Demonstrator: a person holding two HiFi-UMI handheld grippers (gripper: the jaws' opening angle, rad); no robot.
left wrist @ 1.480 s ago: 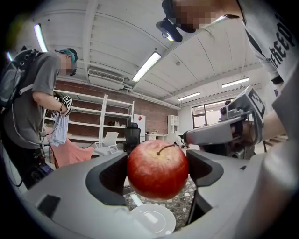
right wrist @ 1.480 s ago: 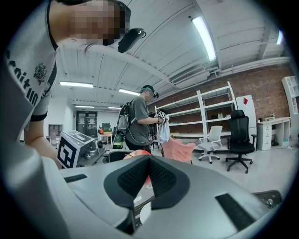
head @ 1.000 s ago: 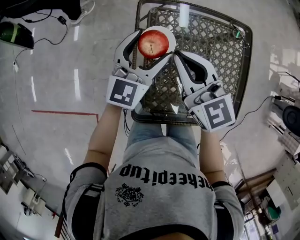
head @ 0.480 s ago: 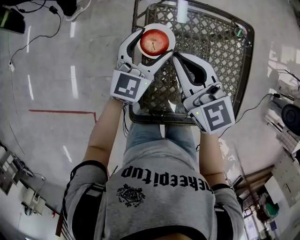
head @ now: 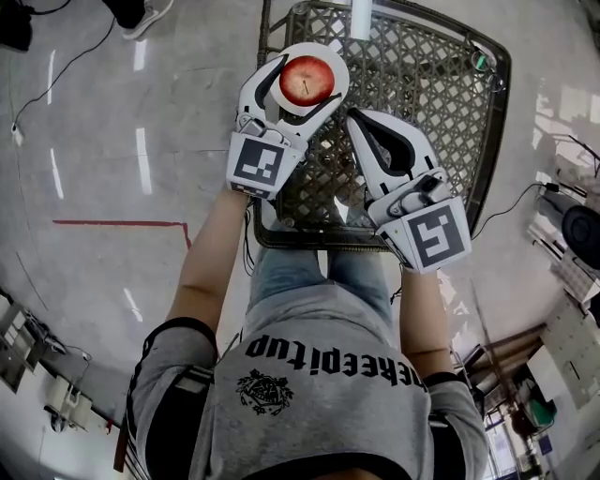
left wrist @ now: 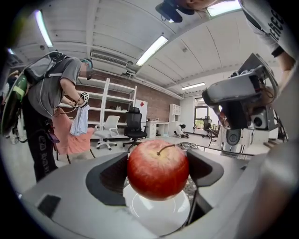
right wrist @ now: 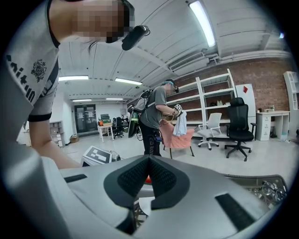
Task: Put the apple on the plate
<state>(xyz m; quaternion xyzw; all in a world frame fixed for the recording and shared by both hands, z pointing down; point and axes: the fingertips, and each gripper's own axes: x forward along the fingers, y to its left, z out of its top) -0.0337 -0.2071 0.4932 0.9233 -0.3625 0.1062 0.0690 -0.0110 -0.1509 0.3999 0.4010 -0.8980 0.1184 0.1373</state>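
Observation:
A red apple (head: 305, 80) is held between the fingers of my left gripper (head: 302, 84), which is shut on it. It hangs just over a white plate (head: 332, 56) on the near left part of a dark lattice table (head: 427, 103). In the left gripper view the apple (left wrist: 158, 169) fills the gap between the dark pads (left wrist: 112, 175), stem up, with the plate (left wrist: 156, 217) right under it. Whether apple and plate touch I cannot tell. My right gripper (head: 354, 116) is shut and empty beside the plate's right; its jaws (right wrist: 149, 161) meet.
A white cylinder (head: 361, 19) stands at the table's far edge and a small green item (head: 480, 62) at its right corner. Cables lie on the glossy floor (head: 112, 141) around the table. A person (right wrist: 152, 121) stands near shelves and office chairs in the background.
My left gripper has moved a little farther from me with the apple still in it, over the plate. The right gripper has barely moved.

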